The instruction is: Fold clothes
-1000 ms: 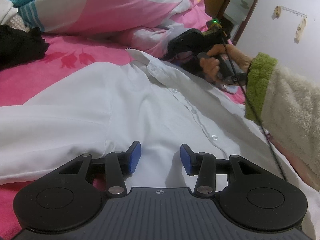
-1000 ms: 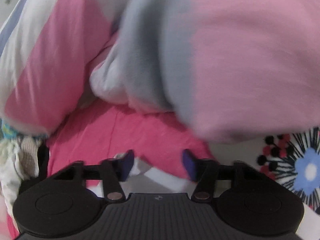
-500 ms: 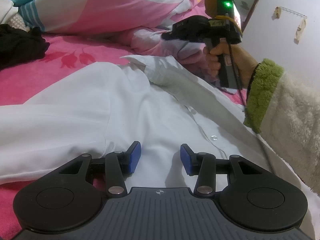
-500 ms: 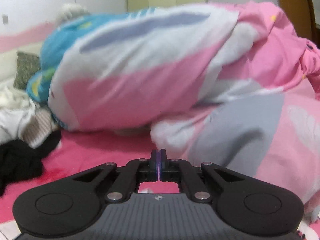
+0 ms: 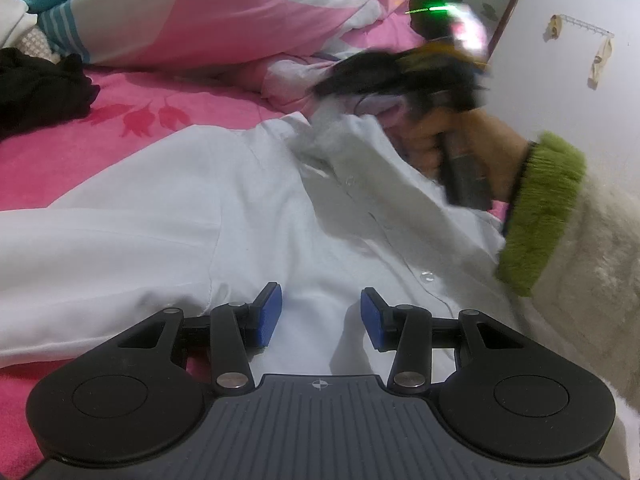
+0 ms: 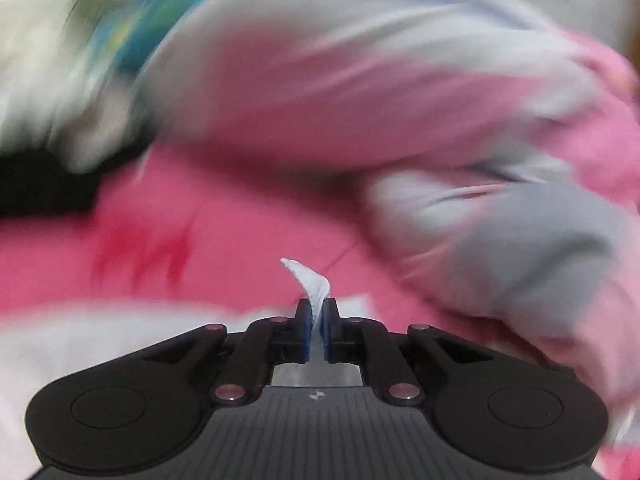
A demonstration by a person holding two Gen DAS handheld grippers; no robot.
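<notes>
Left wrist view. The white shirt (image 5: 240,216) lies spread across the pink bedsheet (image 5: 72,160), button placket running diagonally toward your right sleeve (image 5: 560,240). Your left gripper (image 5: 320,314) sits low over the shirt's lower body, blue pads wide apart with only flat cloth between them; nothing is pinched. Left of the shirt, a long white sleeve extends toward the frame edge. Beyond the shirt's collar end, the right gripper (image 5: 344,80) is motion-blurred, held in your right hand (image 5: 460,148); the collar area of the shirt rises up toward it as a lifted flap. Whether its pads are together cannot be read from this view. A green indicator light (image 5: 440,9) streaks above it. Past the shirt, a pink-and-white quilt (image 5: 224,20) is heaped; a black garment (image 5: 36,88) lies on the sheet to the shirt's far left. A mirror (image 5: 490,12) stands against the wall behind the quilt.

Right wrist view. Heavy blur across the background. Your right gripper (image 6: 317,324) has its blue pads clamped together on a thin edge of the white shirt (image 6: 308,280), a small pointed corner sticking up above the pads. More white shirt cloth shows below and left of the pads. Beyond the held corner: pink sheet (image 6: 200,240), then the quilt (image 6: 360,92).
</notes>
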